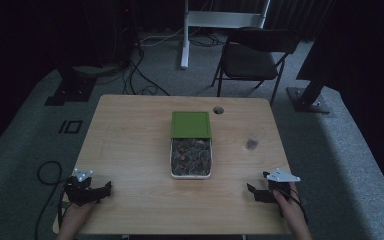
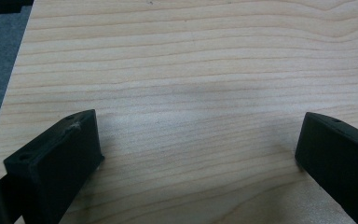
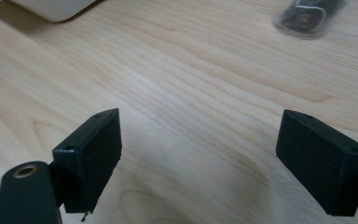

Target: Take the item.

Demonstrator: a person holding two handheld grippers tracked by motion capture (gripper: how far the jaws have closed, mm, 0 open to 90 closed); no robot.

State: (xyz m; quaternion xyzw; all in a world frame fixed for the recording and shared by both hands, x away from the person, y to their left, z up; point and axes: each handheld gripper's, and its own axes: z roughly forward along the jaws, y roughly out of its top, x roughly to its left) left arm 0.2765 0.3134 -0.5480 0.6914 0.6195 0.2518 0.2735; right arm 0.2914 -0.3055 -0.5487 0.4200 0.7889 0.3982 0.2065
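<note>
While both tongs, left tongs [image 1: 106, 189] and right tongs [image 1: 252, 190], rest spread wide and empty, a white box [image 1: 191, 158] of brown bits sits mid-bench [image 1: 130, 145], its green lid [image 1: 191, 124] slid back.

Left tool [image 2: 198, 149] jaws spread wide, empty, over bare wooden table [image 2: 191, 70]; grey carpet [image 2: 0, 60] beyond table edge.

Left tool [image 1: 87, 189] held low at the near left tabletop [image 1: 130, 150] corner, jaws spread wide, right tool [image 1: 260, 192] at the near right, jaws likewise parted, both empty
</note>
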